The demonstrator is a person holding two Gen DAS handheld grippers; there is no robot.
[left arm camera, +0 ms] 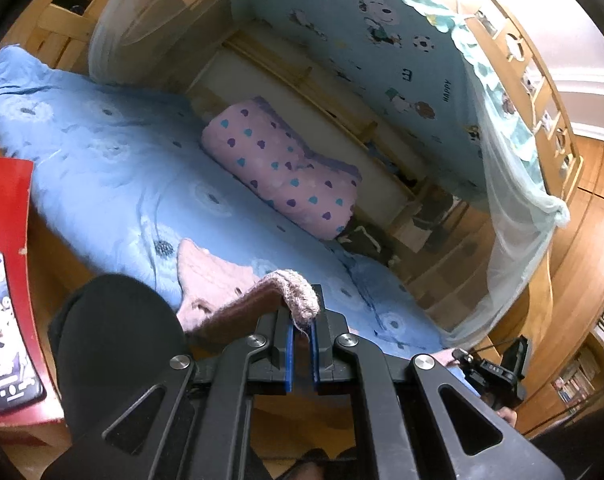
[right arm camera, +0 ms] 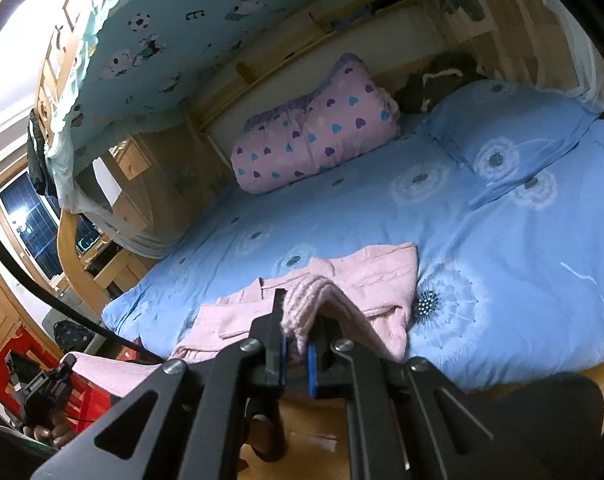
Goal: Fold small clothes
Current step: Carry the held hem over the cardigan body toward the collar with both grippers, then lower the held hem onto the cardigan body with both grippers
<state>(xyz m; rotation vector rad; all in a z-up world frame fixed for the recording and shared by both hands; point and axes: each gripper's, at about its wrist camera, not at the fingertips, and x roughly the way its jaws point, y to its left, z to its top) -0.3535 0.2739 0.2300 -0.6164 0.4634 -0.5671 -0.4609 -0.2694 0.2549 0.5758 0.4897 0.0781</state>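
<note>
1. Right up close, the left claw (left arm camera: 302,330) is pinching a knitted edge of the pink sweater (left arm camera: 205,276), blue pads pressed together on the ribbing.
2. Same story on the other side: the right claw (right arm camera: 295,338) is clamped on a bunched ribbed hem, so both ends are lifted off the bed (right arm camera: 502,240).
3. Just beyond, the rest of the sweater lies flat near the bed's front edge, on the blue sheet.
4. My read: it's light, soft and stretchy, and will sag between the claws. The thick ribbed edges give the surest hold; thin knit may slip or snag.
5. Farther back, a pink pillow (right arm camera: 314,132) with hearts sits by the wall, well apart from the work.
</note>
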